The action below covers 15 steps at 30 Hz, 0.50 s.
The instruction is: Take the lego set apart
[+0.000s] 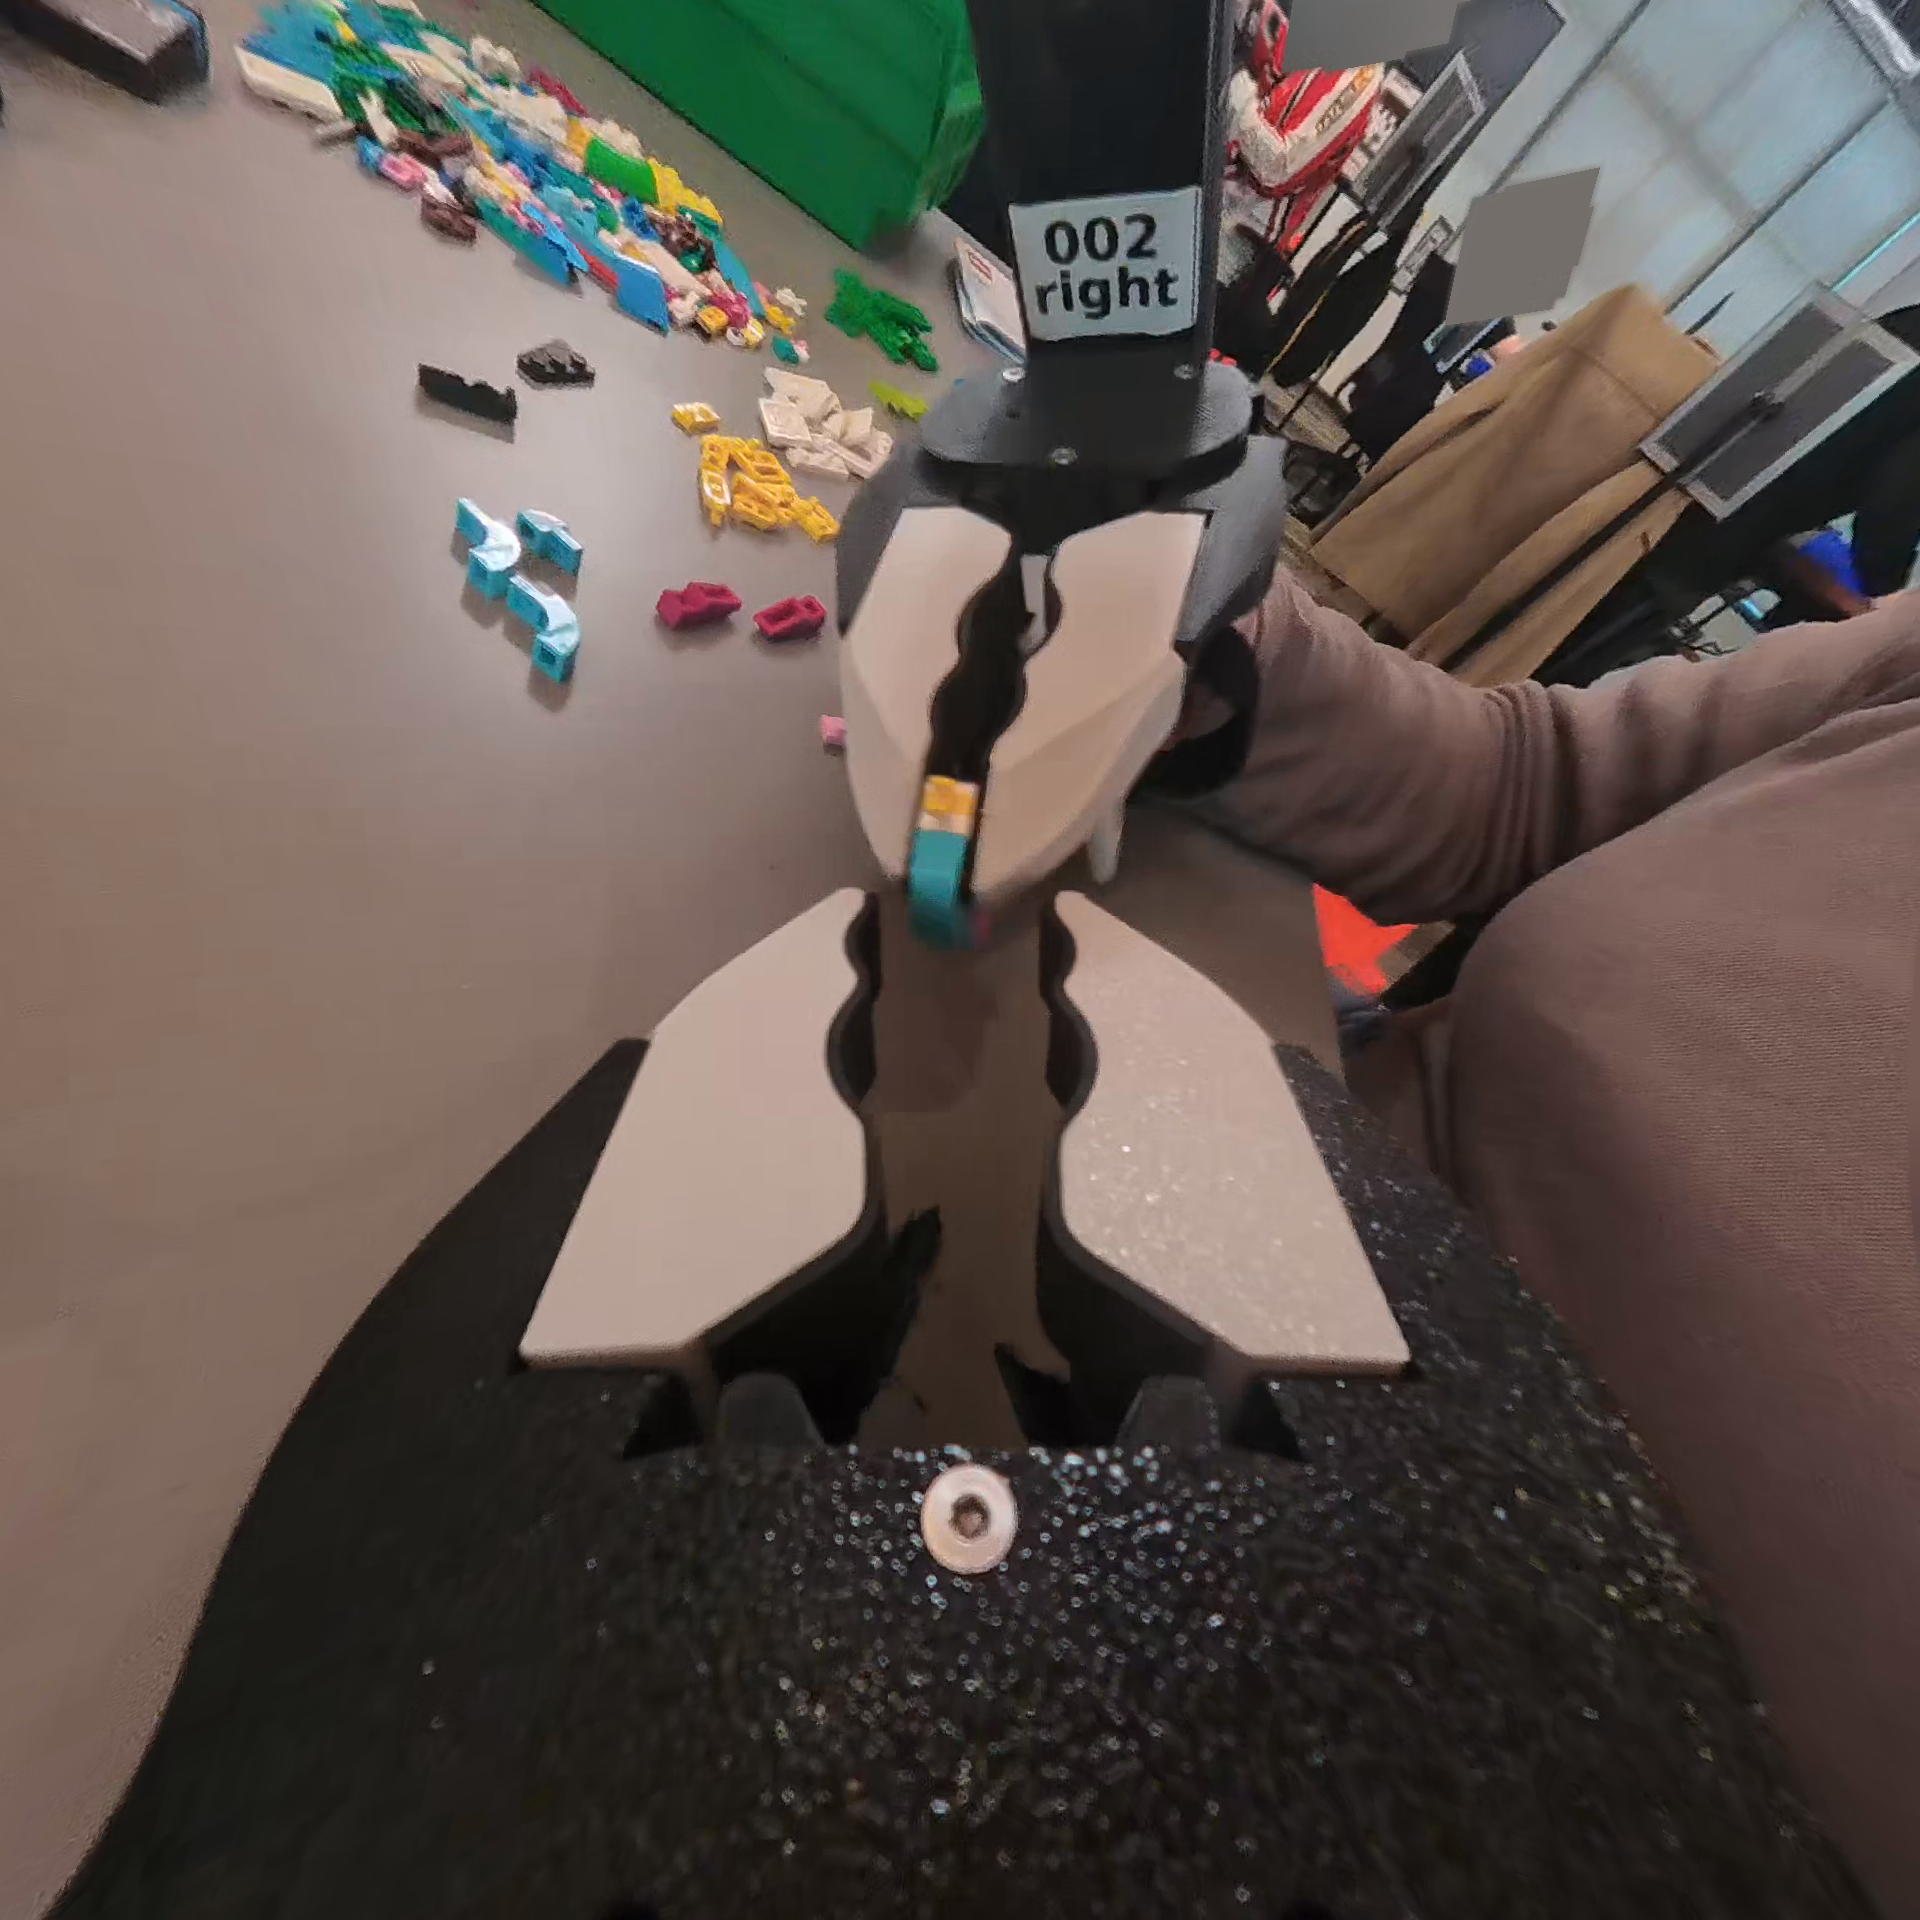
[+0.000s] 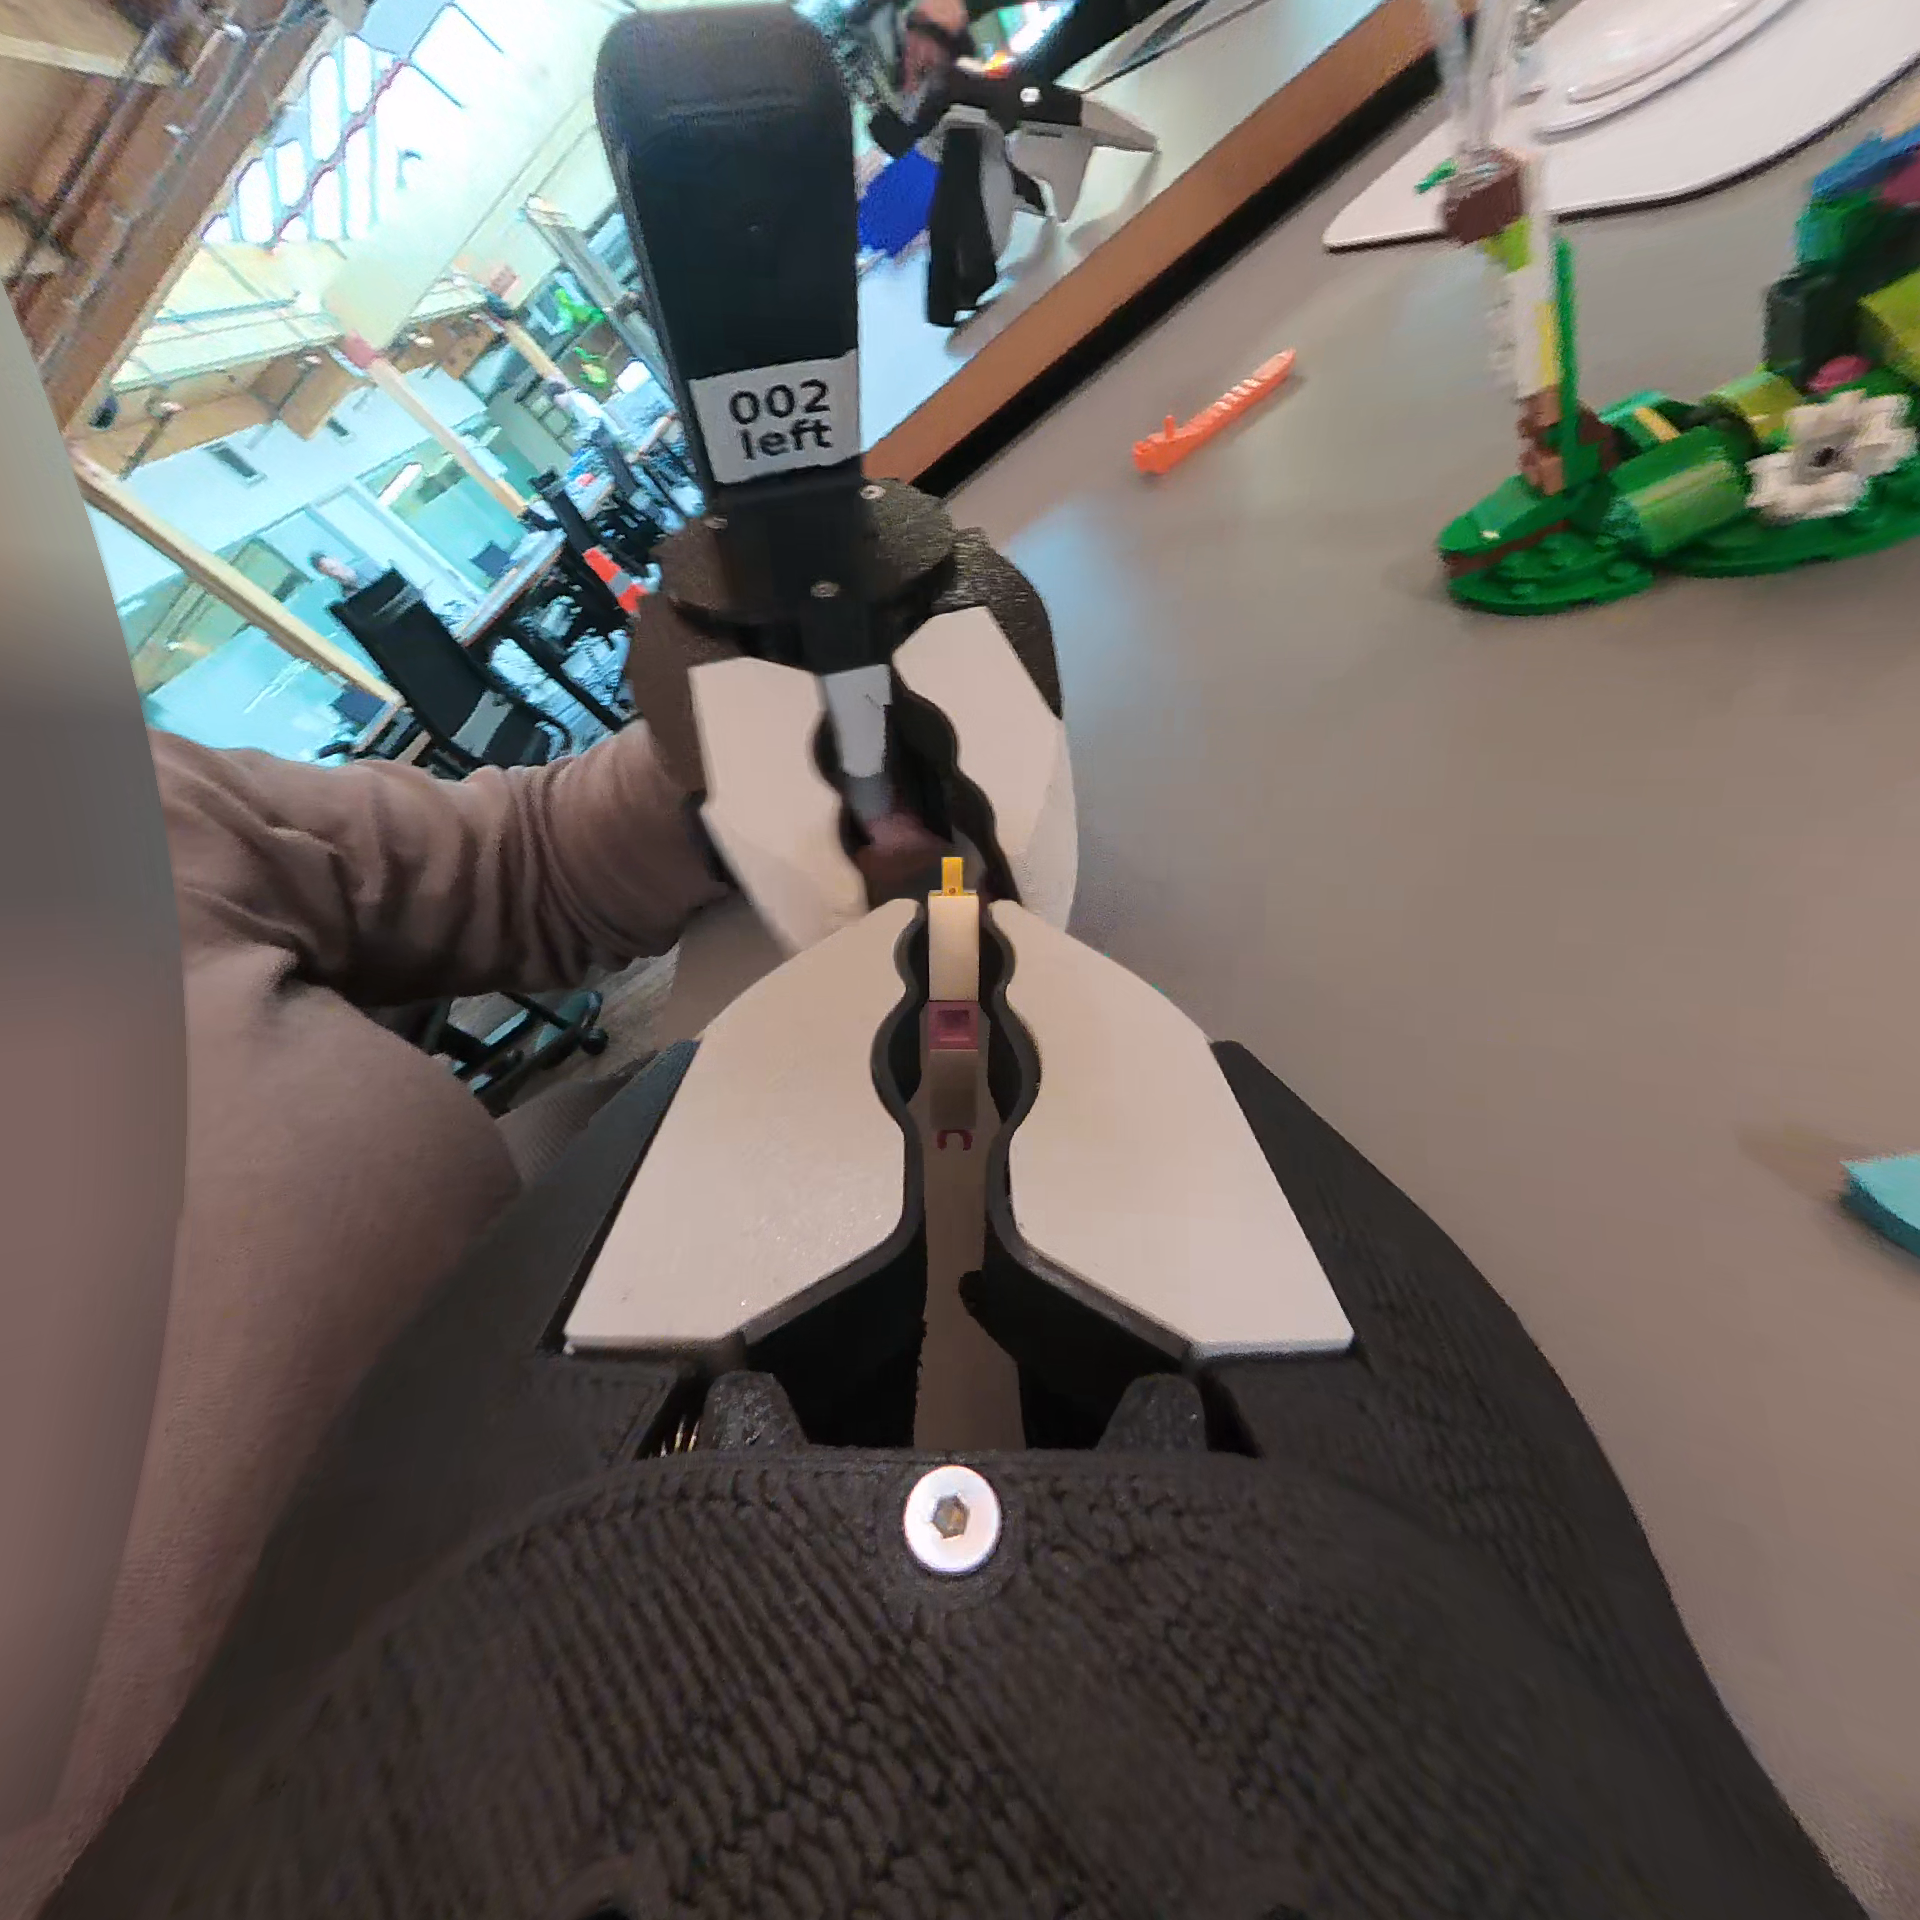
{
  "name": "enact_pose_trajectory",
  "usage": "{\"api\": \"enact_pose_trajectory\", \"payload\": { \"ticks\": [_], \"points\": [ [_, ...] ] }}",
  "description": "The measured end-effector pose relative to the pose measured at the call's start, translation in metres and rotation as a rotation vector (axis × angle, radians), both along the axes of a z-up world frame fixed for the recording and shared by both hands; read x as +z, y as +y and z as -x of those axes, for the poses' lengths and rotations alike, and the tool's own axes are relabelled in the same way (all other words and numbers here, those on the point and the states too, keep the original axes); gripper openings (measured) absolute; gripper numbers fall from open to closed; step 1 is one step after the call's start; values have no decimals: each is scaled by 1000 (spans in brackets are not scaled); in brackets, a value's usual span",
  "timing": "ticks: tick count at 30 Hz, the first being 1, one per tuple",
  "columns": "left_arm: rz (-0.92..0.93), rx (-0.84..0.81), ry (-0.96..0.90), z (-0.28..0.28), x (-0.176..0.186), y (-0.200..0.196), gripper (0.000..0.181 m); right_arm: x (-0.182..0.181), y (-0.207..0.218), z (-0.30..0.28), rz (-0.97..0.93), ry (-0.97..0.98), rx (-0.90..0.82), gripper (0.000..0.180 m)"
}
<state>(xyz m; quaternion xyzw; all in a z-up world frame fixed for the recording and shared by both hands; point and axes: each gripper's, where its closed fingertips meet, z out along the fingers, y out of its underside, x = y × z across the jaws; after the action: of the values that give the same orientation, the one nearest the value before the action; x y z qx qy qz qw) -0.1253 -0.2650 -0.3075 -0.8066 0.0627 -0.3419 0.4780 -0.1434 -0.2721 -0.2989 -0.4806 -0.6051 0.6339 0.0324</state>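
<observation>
Because the right gripper [image 2: 954,920] is clamped on only a thin stack of small lego bricks [image 1: 943,871], with white, yellow, teal and magenta pieces pinched at its very fingertips, the likeliest failure is a slip. The stack sticks out below the tips in the centre of the left wrist view, so any twist from the other side could lever it out and drop it onto the grey counter [image 1: 260,935]. The left gripper [image 1: 961,935] has its fingers apart and holds nothing, with the stack's teal end just above the gap between them. If it closes too near the tips, it may catch the right gripper's fingers instead of a brick, or grip two bricks at once so nothing separates. A freed piece could also spring away into the loose parts.

By count, there are two grippers and one held stack. In the left wrist view, upper left, lies one large heap of mixed loose bricks [image 1: 499,156], too many to count. Below it sit two black pieces [image 1: 468,393], a cluster of yellow pieces [image 1: 764,488], a cluster of white ones [image 1: 821,426], about four light blue bricks [image 1: 520,582] and two magenta bricks [image 1: 743,611]. One green bin [image 1: 790,94] stands behind. In the right wrist view, one green flower build [image 2: 1704,478] stands at upper right, one orange piece [image 2: 1210,414] lies near it, and one teal plate [image 2: 1886,1195] shows at the right edge.
</observation>
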Motion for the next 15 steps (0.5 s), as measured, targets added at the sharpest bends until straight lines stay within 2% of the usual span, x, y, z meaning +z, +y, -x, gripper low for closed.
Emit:
{"api": "enact_pose_trajectory", "payload": {
  "ticks": [3, 4, 6, 10, 15],
  "points": [
    [-33, -12, 0, -1, 2, -1, 19, 5, -4, -2, 36, 16, 23, 7],
    [-44, -32, -20, -3, 4, -3, 11, 8, -4, -3, 61, 28, 29, 8],
    [-64, -48, -76, -3, 12, -5, 7, 16, -2, -3, 82, 60, 21, 10],
    [-91, -39, -74, 2, 14, -5, 7, 17, 6, -7, -43, 116, 2, 22],
    [-129, -42, -63, 0, 19, -6, 7, 14, -2, -11, -89, 128, 38, 8]
  ]
}}
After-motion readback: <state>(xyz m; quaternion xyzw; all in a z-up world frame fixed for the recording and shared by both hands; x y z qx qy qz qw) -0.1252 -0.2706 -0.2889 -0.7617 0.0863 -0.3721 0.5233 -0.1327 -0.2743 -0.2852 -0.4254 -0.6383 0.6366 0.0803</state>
